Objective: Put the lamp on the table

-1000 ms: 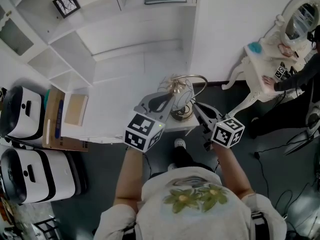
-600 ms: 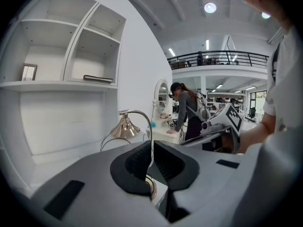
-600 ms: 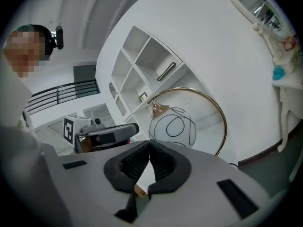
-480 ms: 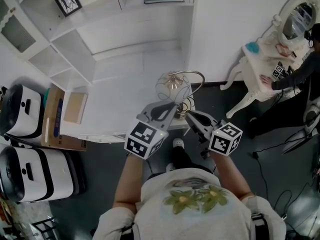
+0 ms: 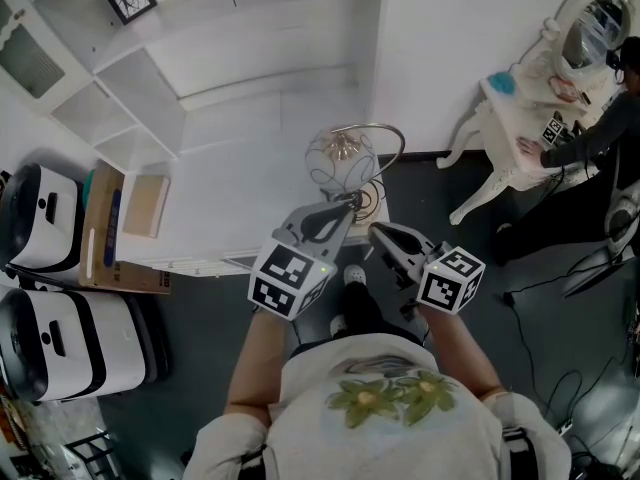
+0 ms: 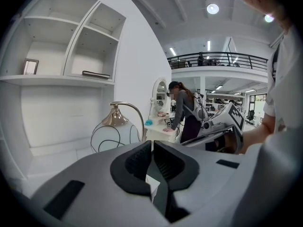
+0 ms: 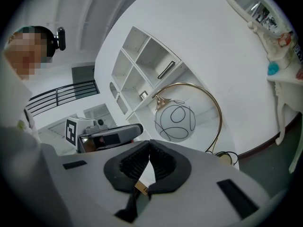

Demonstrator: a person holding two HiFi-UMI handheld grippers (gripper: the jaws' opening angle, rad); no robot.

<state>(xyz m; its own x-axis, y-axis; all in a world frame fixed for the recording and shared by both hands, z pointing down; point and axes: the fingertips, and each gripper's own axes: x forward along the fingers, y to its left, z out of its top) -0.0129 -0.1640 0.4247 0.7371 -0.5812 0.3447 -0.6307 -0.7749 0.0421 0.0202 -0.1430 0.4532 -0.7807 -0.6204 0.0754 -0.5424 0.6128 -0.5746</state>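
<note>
Withdrawing from the placed lamp

Left gripper (image 5: 347,201): jaws pressed together, empty, drawn back to the near edge of the table (image 5: 250,183).
Lamp (image 5: 343,158): upright on the table's near right corner, clear of both grippers that crowded its base a second ago.
Right gripper (image 5: 377,231): jaws together, empty, backed off nearer.
Placement judged complete.

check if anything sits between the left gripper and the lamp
Nothing visible does. The lamp stands on the table just ahead of the left gripper, whose jaws are shut on nothing. In the left gripper view only open space lies between them.
</note>
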